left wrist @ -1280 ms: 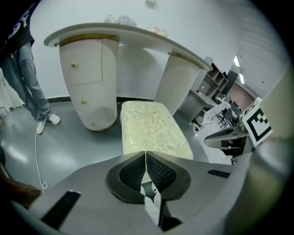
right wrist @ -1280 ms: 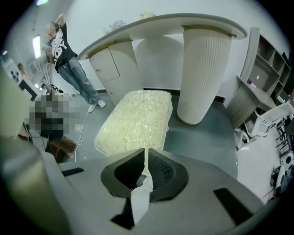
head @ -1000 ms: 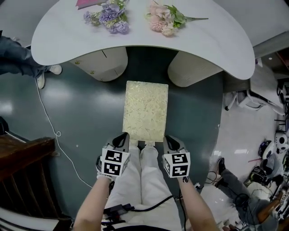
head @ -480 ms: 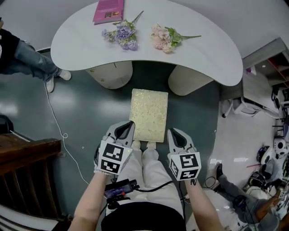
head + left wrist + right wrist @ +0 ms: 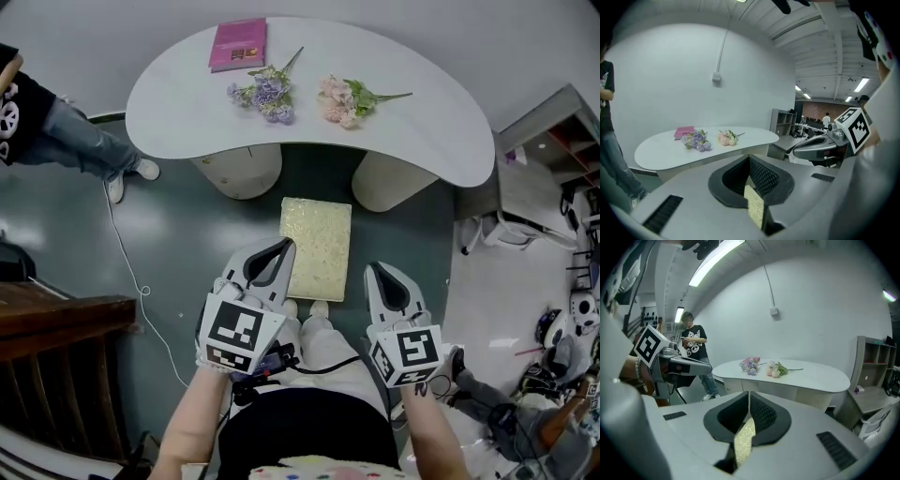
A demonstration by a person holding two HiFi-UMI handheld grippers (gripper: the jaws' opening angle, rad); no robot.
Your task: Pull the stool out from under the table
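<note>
Two big surfaces fill what we see from the head view: the dark floor and the pale curved tabletop on its two pedestals.

The stool stands on the floor clear of the tabletop's near edge, its far end just in front of the gap between the pedestals, its near end at our feet.

A second ago both grippers sat low at that near end. Now the left gripper and the right gripper have risen well above the seat, one to each side, and the stool has stayed put.

Both pairs of jaws are closed on nothing. The patterned yellow sliver under each pair in the gripper views is only the seat far below.

We judge the pull finished and ourselves straightening up.

On the tabletop, toward its far edge, lie purple flowers, pink flowers and a pink book (none of them disturbed).
</note>
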